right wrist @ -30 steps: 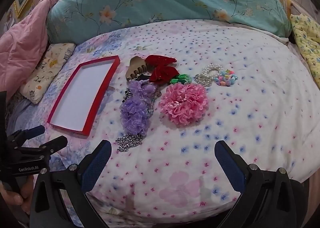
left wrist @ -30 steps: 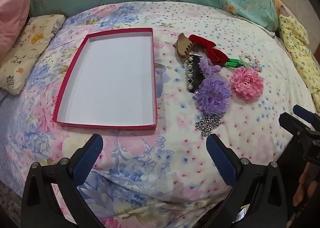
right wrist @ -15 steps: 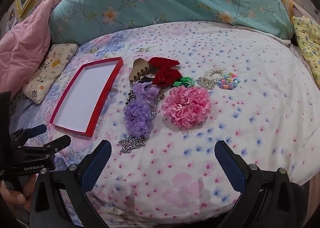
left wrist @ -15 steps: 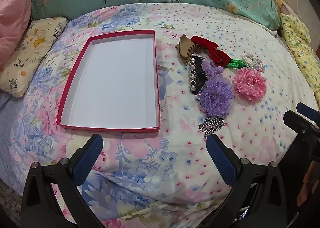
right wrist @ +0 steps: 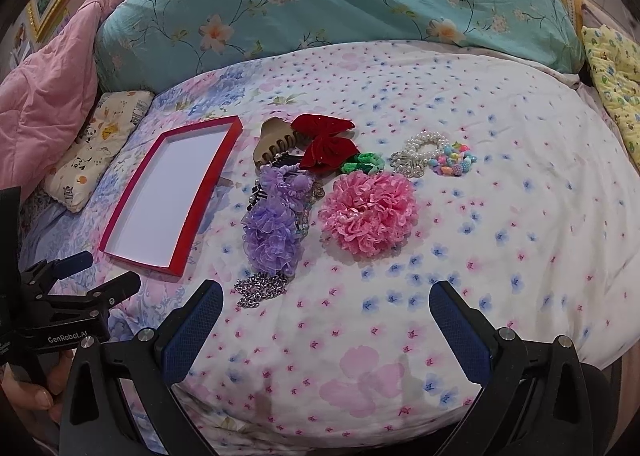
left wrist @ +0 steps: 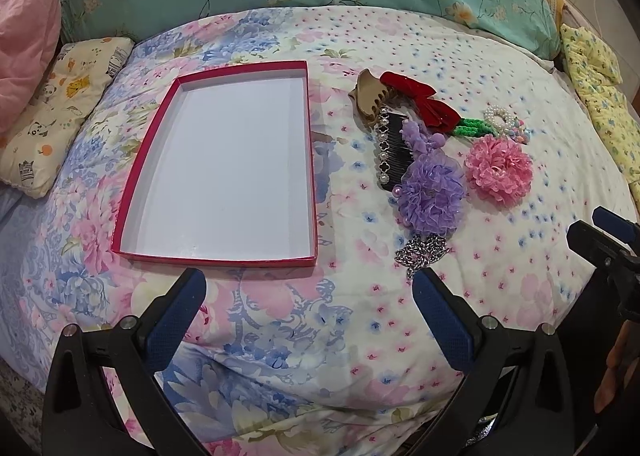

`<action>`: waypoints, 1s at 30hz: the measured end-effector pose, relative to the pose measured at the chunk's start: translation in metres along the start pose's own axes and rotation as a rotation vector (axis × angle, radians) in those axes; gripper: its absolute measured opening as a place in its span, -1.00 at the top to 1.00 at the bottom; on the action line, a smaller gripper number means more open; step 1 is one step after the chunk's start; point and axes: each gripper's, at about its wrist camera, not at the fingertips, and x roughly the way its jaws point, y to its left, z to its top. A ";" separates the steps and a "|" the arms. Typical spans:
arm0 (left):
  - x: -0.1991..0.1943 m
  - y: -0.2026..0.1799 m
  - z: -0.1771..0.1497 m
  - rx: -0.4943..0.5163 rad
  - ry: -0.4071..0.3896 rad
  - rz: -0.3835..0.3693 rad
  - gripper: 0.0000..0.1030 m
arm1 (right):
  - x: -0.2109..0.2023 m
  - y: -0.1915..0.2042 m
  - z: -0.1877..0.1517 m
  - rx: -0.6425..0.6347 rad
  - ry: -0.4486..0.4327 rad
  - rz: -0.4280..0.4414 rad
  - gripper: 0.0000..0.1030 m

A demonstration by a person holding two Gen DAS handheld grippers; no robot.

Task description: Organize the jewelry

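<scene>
While both grippers hang over the bed (left wrist: 320,336), the left gripper (left wrist: 308,304) and right gripper (right wrist: 326,314) have wide-open jaws holding nothing. Beside the red box (left wrist: 310,160), the jewelry pile (right wrist: 320,192) lies on the bed, with a silver chain (right wrist: 260,290) nearest.

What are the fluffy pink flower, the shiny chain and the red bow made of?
Pink flower: probably thin ruffled fabric with a slight sheen. Chain: looks like metal, silvery links that glint. Red bow: seems velvet, a deep matte plush with tiny sparkles.
</scene>
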 end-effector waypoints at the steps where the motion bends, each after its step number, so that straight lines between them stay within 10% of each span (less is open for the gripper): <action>1: 0.000 0.000 0.000 0.000 0.000 0.001 -1.00 | 0.000 0.000 0.000 0.000 0.000 0.000 -1.00; 30: 0.010 -0.015 0.006 0.015 0.015 -0.013 -1.00 | 0.004 -0.016 0.004 0.049 -0.004 0.021 -1.00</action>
